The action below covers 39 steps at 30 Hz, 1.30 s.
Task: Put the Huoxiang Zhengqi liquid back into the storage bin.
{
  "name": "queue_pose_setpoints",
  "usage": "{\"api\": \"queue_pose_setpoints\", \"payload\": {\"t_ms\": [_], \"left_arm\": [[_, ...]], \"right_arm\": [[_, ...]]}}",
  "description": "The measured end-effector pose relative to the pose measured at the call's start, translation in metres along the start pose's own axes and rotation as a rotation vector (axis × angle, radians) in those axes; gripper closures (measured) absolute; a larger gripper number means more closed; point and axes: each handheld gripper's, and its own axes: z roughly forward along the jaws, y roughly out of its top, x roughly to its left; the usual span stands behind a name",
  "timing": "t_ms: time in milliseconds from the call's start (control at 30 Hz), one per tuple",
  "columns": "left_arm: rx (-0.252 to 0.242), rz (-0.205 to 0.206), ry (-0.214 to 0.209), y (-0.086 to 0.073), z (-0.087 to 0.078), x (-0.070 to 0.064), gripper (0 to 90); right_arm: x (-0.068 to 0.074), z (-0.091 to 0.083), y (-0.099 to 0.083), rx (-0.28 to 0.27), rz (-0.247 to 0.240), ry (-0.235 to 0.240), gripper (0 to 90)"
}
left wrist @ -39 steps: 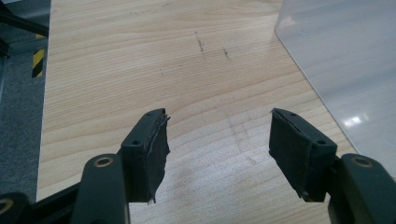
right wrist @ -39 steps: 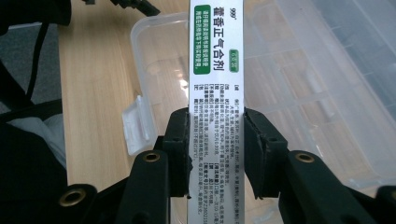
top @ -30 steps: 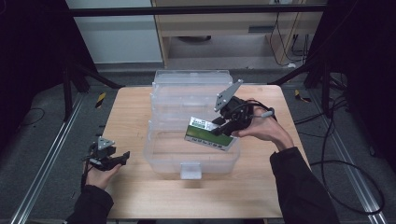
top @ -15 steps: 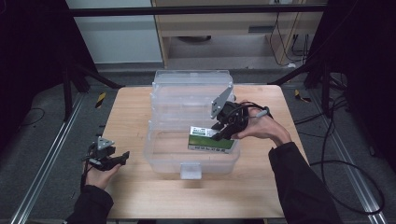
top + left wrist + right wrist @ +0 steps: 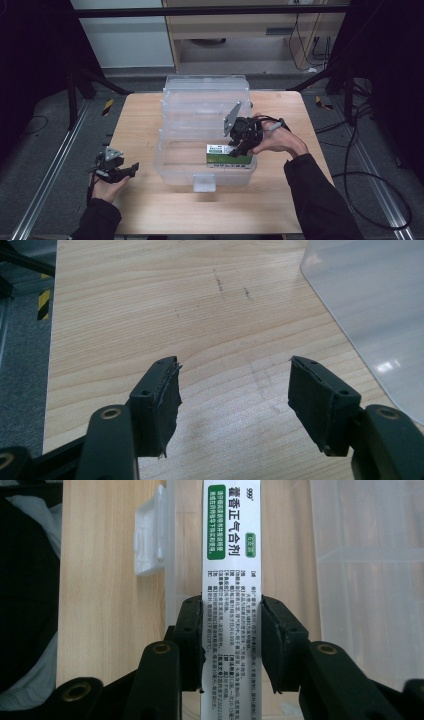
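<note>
A white and green medicine box (image 5: 231,580) printed with small text sits clamped between the jaws of the right gripper (image 5: 231,645), which press on its two long sides, so the printed face points up at the camera. In the high view the same box (image 5: 225,155) is inside the front right corner of a clear plastic bin (image 5: 172,170), low in the open compartment and close to the front wall. Whether it touches the floor of the bin yet cannot be told. Holding it by the narrow sides probably keeps it level and lets it slide down beside the wall without the jaws fouling the rim.

The bin stands in the middle of the wooden table (image 5: 140,125), its hinged lid (image 5: 205,100) thrown back behind it and a white latch (image 5: 204,184) hanging at the front. With the lid out of the way the right hand (image 5: 277,142) can reach in from the side.

The left gripper (image 5: 120,170) rests well apart from the bin, near the table's left edge. Its jaws stand wide with nothing between them, bare wood showing below and a corner of the bin (image 5: 370,305) off to one side. It looks parked, leaving the placing to the other hand.
</note>
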Motion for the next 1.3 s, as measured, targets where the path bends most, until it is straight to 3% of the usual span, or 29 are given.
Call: {"api": "queue_pose_setpoints", "payload": {"t_ms": [600, 1300], "left_arm": [[0.007, 0.001, -0.001, -0.001, 0.001, 0.0, 36.7], [0.016, 0.007, -0.003, -0.001, 0.003, -0.001, 36.6]], "right_arm": [[-0.001, 0.021, 0.0, 0.086, -0.007, 0.013, 64.2], [0.002, 0.049, -0.009, 0.118, 0.001, 0.023, 63.8]]}}
